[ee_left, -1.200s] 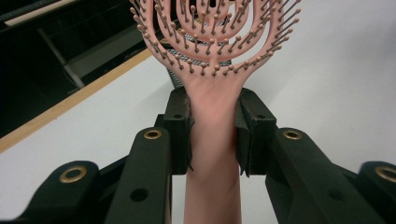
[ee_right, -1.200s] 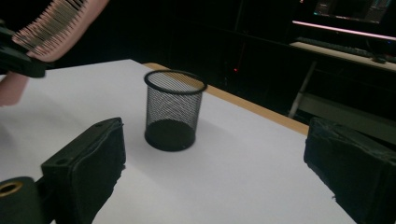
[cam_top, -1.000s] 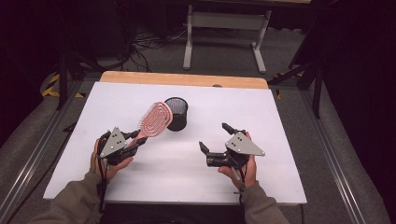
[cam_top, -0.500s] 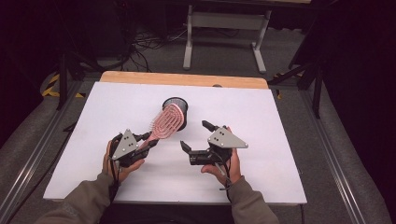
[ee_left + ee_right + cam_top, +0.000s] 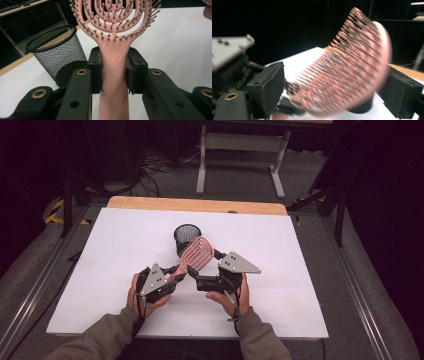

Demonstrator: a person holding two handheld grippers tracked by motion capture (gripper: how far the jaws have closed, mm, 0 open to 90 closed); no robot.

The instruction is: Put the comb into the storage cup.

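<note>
Left gripper view, unlabelled pink hairbrush [image 5: 113, 60] clamped

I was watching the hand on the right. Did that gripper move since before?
Yes. The right gripper slid left across the table, toward the pink hairbrush by the black mesh cup, which stayed put.

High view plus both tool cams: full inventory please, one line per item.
hairbrush: 1, pink, vented head with ball-tipped bristles, held above the table's middle, handle clamped in the left tool
mesh cup: 1, black, upright on the table just behind the brush
table: 1, white top, wooden strip along the far edge
metal stand: 1, grey, on the floor beyond the table
left tool: 1, black, shut on the brush handle
right tool: 1, black, jaws apart either side of the brush head
hands: 2, with grey-green sleeves, at the near edge
</note>
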